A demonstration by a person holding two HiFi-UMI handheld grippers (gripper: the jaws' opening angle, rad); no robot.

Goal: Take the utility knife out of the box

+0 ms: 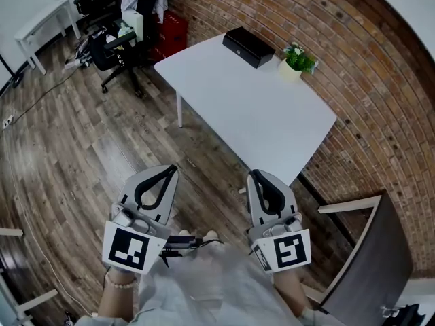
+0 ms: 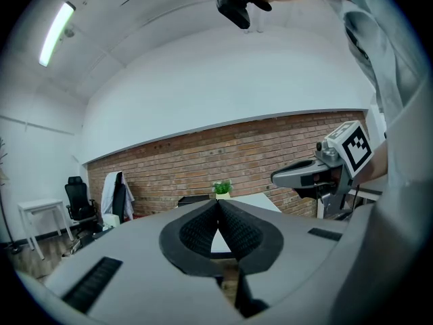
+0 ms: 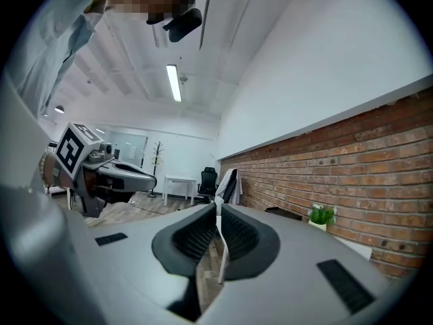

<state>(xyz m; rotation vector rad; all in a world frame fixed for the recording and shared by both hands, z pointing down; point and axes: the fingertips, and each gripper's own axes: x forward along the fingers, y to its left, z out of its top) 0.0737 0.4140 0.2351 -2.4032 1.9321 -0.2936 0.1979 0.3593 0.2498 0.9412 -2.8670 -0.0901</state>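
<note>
A black box (image 1: pixel 248 46) lies at the far end of the white table (image 1: pixel 251 114), its lid down; no utility knife shows. My left gripper (image 1: pixel 174 169) and right gripper (image 1: pixel 253 174) hang side by side above the wooden floor, short of the table's near edge and far from the box. Both are shut with nothing between the jaws. In the left gripper view the left gripper (image 2: pixel 217 202) points at the table, with the box (image 2: pixel 195 200) small behind its tips. In the right gripper view the right gripper (image 3: pixel 217 206) is shut too, the box (image 3: pixel 284 213) at right.
A small potted plant (image 1: pixel 296 60) stands beside the box near the brick wall. An office chair (image 1: pixel 109 49) and a red crate (image 1: pixel 170 34) are at the back left. A dark chair (image 1: pixel 370 250) stands at the right, close to my right arm.
</note>
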